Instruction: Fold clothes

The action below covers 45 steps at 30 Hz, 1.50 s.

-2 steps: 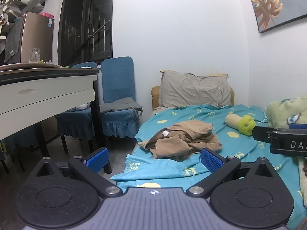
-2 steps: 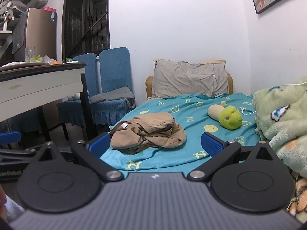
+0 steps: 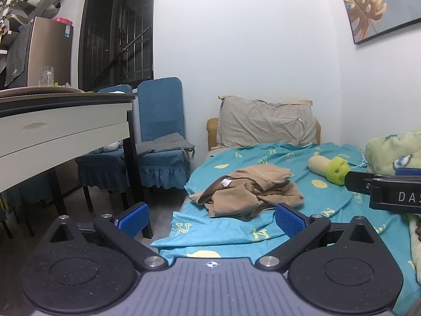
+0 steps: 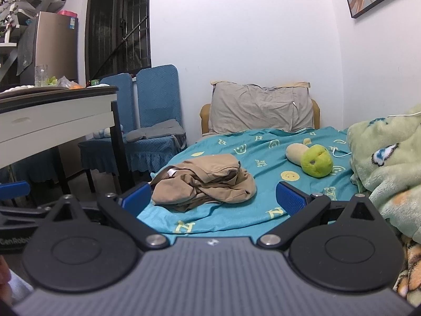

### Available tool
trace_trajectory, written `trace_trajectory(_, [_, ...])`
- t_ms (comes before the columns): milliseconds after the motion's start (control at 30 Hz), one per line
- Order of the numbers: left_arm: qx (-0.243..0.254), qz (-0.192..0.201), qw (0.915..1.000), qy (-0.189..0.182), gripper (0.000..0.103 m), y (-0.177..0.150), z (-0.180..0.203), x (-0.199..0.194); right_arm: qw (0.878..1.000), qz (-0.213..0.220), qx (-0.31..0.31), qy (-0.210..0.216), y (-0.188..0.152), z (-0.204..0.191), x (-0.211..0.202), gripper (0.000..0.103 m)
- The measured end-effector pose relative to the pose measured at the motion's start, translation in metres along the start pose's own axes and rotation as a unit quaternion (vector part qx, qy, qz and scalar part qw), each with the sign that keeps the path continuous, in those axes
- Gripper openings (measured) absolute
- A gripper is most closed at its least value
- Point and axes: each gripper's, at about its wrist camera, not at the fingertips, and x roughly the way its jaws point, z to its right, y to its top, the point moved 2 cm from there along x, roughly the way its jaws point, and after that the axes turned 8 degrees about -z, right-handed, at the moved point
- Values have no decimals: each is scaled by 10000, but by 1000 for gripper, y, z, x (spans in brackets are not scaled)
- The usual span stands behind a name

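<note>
A crumpled tan garment (image 3: 250, 192) lies in a heap on the teal bedsheet (image 3: 329, 205) near the bed's left edge; it also shows in the right wrist view (image 4: 205, 185). My left gripper (image 3: 211, 220) is open and empty, held short of the heap at the bed's foot. My right gripper (image 4: 213, 200) is open and empty, also short of the heap. The right gripper's side shows at the right edge of the left wrist view (image 3: 389, 193). The left gripper's finger shows at the left edge of the right wrist view (image 4: 14, 188).
A green and beige plush toy (image 4: 310, 159) lies right of the garment. A grey pillow (image 4: 260, 108) leans at the bed's head. A green blanket (image 4: 389, 163) is piled on the right. A white table (image 3: 60, 129) and blue chairs (image 3: 160, 131) stand left of the bed.
</note>
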Motion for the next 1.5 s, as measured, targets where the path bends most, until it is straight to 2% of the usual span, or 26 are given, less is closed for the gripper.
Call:
trace_trajectory(1200, [-40, -126, 9999, -34, 103, -5, 0, 13, 10000, -63, 66, 38, -1, 0, 5, 103])
trace_trajectory(1500, [-295, -285, 9991, -80, 103, -3, -8, 18, 9997, 108, 192, -87, 3, 1, 0, 103])
